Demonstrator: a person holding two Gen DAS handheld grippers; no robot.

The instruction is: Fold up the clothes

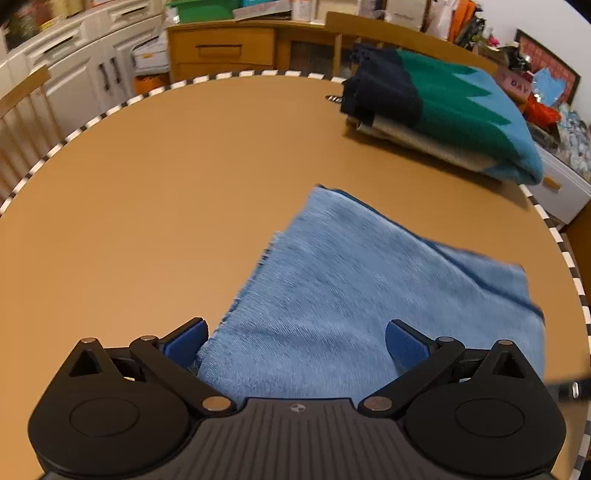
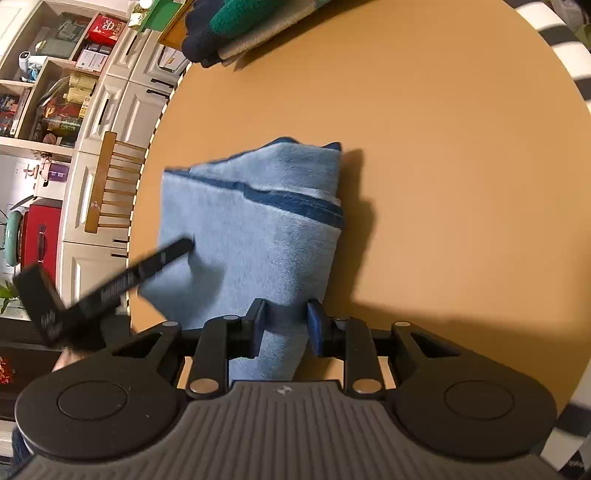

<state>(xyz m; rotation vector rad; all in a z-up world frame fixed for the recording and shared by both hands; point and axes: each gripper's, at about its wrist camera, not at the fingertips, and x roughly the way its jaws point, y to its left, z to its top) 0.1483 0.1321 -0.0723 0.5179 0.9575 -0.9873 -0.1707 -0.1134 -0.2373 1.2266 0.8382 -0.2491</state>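
A light blue folded garment [image 1: 351, 295] lies on the round brown table [image 1: 147, 184]. My left gripper [image 1: 295, 339] is open over its near edge, with the cloth lying between the spread blue fingers. In the right wrist view the same blue garment [image 2: 251, 229] shows a darker blue hem band. My right gripper [image 2: 286, 317] is shut on a bunched near part of it. The left gripper's black body [image 2: 110, 284] reaches in over the cloth from the left.
A stack of folded clothes, navy, green and light blue on top [image 1: 443, 110], sits at the table's far right edge and also shows in the right wrist view [image 2: 236, 22]. Wooden chairs [image 2: 107, 181], white cabinets [image 1: 85, 74] and a wooden desk [image 1: 221, 48] surround the table.
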